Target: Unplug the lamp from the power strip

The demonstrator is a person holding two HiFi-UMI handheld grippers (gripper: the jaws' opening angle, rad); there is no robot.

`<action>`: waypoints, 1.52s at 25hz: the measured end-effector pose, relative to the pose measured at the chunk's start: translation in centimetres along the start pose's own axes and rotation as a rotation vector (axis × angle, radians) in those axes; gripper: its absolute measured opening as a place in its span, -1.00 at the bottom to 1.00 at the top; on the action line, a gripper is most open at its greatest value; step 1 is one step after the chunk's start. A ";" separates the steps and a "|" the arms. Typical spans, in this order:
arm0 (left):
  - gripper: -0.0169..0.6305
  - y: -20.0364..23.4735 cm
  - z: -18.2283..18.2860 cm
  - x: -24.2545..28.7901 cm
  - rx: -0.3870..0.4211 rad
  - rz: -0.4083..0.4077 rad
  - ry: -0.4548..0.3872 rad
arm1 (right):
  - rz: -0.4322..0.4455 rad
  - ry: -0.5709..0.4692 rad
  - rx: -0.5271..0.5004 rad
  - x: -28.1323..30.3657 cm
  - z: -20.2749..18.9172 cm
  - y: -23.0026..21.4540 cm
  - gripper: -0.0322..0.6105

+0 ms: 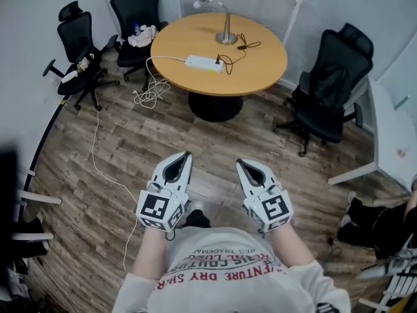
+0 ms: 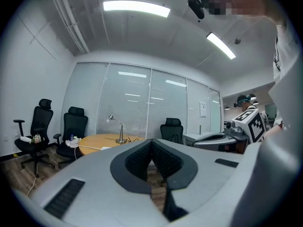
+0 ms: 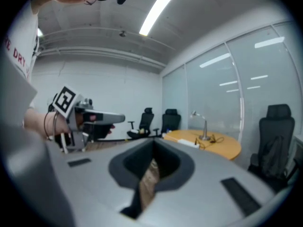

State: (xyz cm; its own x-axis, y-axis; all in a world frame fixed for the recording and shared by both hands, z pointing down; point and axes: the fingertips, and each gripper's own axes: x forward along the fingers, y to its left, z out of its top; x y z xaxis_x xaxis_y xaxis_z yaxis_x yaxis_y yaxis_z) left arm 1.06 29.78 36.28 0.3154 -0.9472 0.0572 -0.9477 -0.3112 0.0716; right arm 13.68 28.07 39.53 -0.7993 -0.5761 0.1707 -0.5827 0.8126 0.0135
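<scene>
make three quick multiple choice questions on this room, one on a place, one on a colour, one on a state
1. Where is the power strip? A on the floor; B on the round table; C on a chair.
2. What colour is the power strip? A black; B red; C white.
3. How are the right tongs? A shut on a plug; B shut and empty; C wide open.
Answers: 1 B, it lies on the tabletop near the lamp; 2 C, its casing is white; 3 B, the tips meet with nothing between them.
</scene>
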 end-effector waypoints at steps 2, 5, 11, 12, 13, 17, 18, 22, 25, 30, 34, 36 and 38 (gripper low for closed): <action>-0.85 3.3 0.7 1.3 0.001 -0.018 -0.005 | -0.025 0.007 0.001 3.1 0.7 -0.3 -0.83; -0.85 7.5 1.5 3.0 0.004 -0.045 -0.012 | -0.065 0.012 0.001 7.4 2.1 -0.8 -0.83; -0.85 12.8 1.1 6.4 -0.006 -0.081 0.013 | -0.100 0.041 0.015 13.7 2.8 -2.3 -0.83; -0.85 13.4 0.9 6.9 -0.014 -0.084 0.019 | -0.097 0.046 0.016 14.5 2.5 -2.6 -0.83; -0.85 13.9 0.7 7.4 -0.021 -0.087 0.024 | -0.091 0.049 0.017 15.3 2.2 -3.0 -0.83; -0.85 16.1 0.0 10.5 -0.014 -0.085 0.042 | -0.071 0.050 0.025 18.7 1.3 -5.4 -0.83; -0.85 16.7 -0.1 11.3 -0.013 -0.080 0.043 | -0.074 0.058 0.030 19.7 1.4 -6.2 -0.83; -0.85 18.9 -0.7 15.5 -0.009 -0.049 0.052 | -0.055 0.054 0.045 23.6 1.3 -10.0 -0.83; -0.85 20.7 -0.9 19.3 -0.009 -0.018 0.062 | -0.010 0.035 0.046 27.0 0.8 -13.4 -0.83; -0.85 24.0 0.1 26.9 -0.008 0.027 0.070 | 0.021 0.043 0.018 32.8 2.6 -20.3 -0.83; -0.85 26.0 0.7 33.6 -0.004 0.046 0.082 | 0.044 0.052 0.028 36.5 2.7 -26.5 -0.83; -0.85 26.9 0.6 36.9 -0.006 0.046 0.090 | 0.048 0.060 0.039 38.5 2.9 -29.5 -0.83; -0.85 27.6 0.2 39.9 -0.009 0.035 0.106 | 0.055 0.077 0.054 40.2 2.8 -32.0 -0.83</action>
State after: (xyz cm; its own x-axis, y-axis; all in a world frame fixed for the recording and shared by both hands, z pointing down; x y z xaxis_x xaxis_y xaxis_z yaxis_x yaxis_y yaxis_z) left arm -12.51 -16.63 40.31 0.2856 -0.9440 0.1652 -0.9580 -0.2765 0.0766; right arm -0.20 -21.35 43.15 -0.8180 -0.5205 0.2448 -0.5469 0.8356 -0.0510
